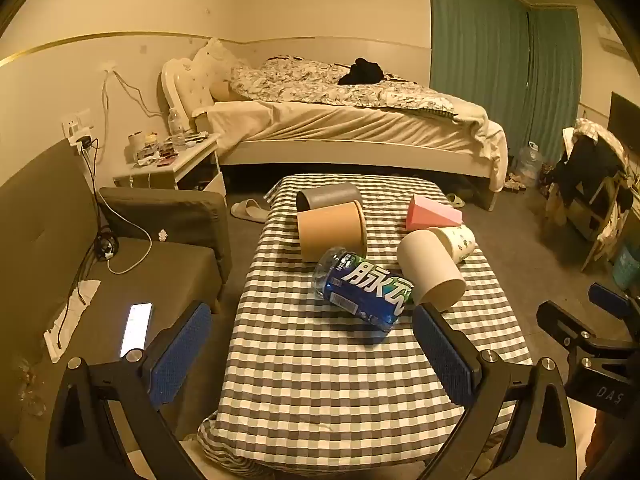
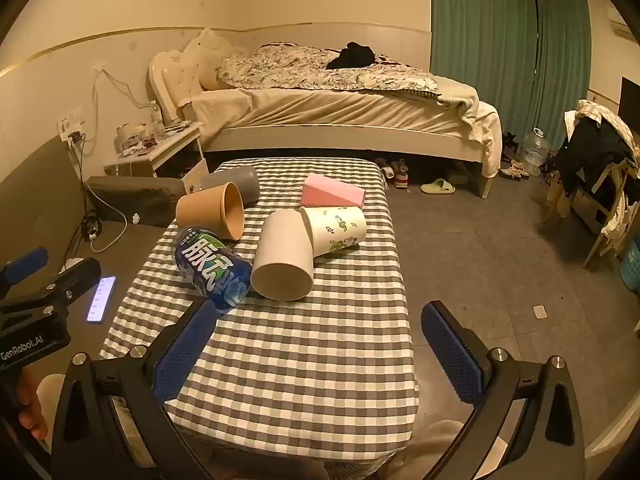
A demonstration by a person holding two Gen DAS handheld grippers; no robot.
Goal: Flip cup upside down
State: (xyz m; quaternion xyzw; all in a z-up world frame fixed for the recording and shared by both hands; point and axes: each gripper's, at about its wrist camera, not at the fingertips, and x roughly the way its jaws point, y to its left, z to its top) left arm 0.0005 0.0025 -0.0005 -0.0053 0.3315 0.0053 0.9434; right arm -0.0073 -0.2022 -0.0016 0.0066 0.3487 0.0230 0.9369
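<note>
Both your tongs are spread wide and empty: left gripper (image 1: 314, 350) hangs over the near end of the checkered table (image 1: 320, 400), right gripper (image 2: 320, 346) likewise, pads clear of everything. In the right wrist view your left gripper's body sits at 9 o'clock, beside a lit phone (image 2: 102, 298) on the grey sofa (image 2: 52, 208). All four cups lie on their sides on the far half of the table. White cup (image 2: 282, 256) is nearest, just past centre at about 12 o'clock from the right gripper, open mouth facing you. Floral cup (image 2: 336, 228) is touching it at 1 o'clock, mouth toward the white cup. Tan cup (image 2: 212, 212) lies at 11 o'clock, mouth facing right; grey cup (image 2: 236, 184) is directly behind it, touching or nearly, can't tell which. A blue-label bottle (image 2: 212, 272) lies on its side between tan and white cups, against the white cup's rim. Pink wedge block (image 2: 332, 196) is at the far edge, just behind the floral cup. From the left wrist view the white cup (image 1: 430, 272) is at 1 o'clock, its mouth just beyond the right fingertip (image 1: 444, 354), bottle (image 1: 362, 290) dead ahead at 12. Bed (image 2: 340, 112) and green curtain (image 2: 480, 40) are behind the table.
</note>
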